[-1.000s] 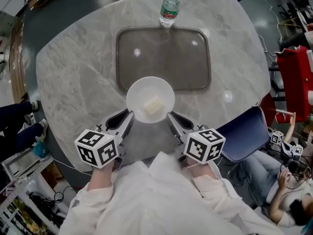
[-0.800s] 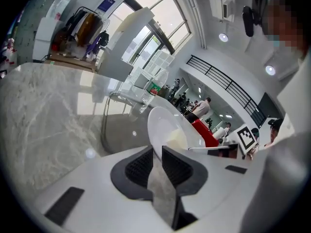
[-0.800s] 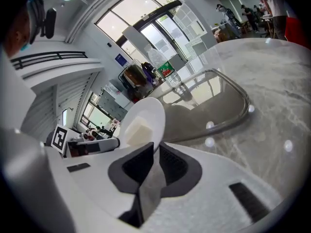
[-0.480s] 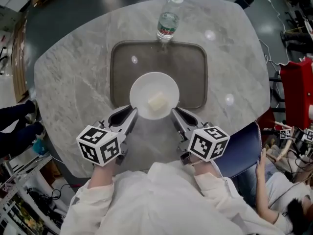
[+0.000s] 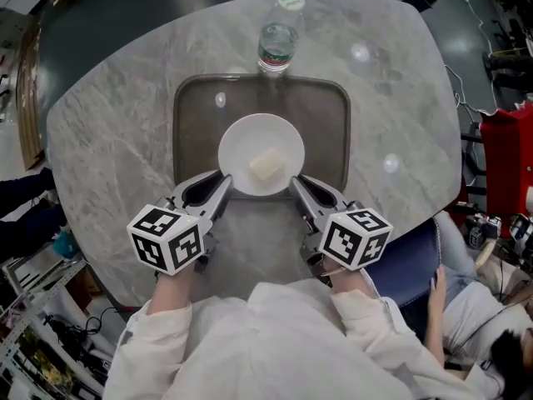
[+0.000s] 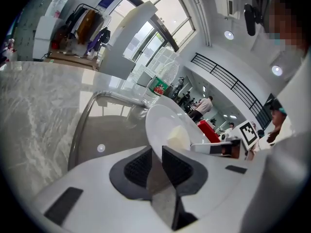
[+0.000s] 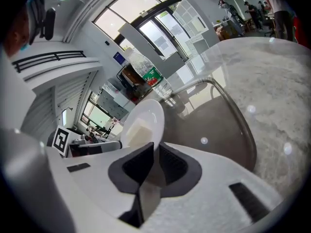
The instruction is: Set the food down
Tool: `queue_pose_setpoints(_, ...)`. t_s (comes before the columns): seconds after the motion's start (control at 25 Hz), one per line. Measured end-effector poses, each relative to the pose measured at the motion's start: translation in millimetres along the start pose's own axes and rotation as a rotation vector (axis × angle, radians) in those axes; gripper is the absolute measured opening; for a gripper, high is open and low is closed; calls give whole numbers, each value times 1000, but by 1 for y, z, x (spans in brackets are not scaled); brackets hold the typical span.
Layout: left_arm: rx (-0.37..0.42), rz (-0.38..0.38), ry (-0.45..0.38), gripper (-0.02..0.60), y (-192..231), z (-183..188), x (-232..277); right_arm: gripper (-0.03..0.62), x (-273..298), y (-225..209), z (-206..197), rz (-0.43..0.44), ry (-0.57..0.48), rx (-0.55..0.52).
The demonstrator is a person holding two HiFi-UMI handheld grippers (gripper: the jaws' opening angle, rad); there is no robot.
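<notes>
my left claw (image 5: 216, 193) and right claw (image 5: 301, 192) each pinch the near rim of the white plate (image 5: 250, 134), jaws narrowed onto its thin edge. the pale food block (image 5: 266, 164) lies on the plate between and just ahead of my claws, over the dark tray (image 5: 330, 111).

Open-plan robotics lab or data-collection hall. Evidence: left gripper (image 5: 218, 190) and right gripper (image 5: 295, 187) with square-marker cubes; marble worktop (image 5: 108, 140) on dark floor (image 5: 125, 7); red equipment (image 5: 510, 148); seated person (image 5: 475, 323) nearby; cluttered shelving (image 5: 37, 352) beside worktop; tall windows (image 7: 146, 23); mezzanine railing (image 6: 228, 79); clothes rack (image 6: 87, 23); ceiling downlights (image 6: 228, 34); people standing in background (image 6: 209, 103).
</notes>
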State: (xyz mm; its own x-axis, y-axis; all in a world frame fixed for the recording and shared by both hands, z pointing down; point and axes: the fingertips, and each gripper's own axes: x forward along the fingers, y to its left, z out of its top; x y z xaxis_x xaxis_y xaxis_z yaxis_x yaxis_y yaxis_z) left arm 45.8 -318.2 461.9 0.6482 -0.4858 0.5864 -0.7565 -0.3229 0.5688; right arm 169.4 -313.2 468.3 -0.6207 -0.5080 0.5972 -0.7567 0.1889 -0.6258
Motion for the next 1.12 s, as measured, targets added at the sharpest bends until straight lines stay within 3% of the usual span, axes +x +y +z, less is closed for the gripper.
queue_pose_setpoints(0.64, -19, 19, 51, 63, 20, 9, 31, 29, 22, -21, 7, -35, 105, -27)
queue_pose_setpoints(1.12, 13, 55, 118, 64, 26, 3, 41, 29, 27, -29, 4, -80, 167, -53)
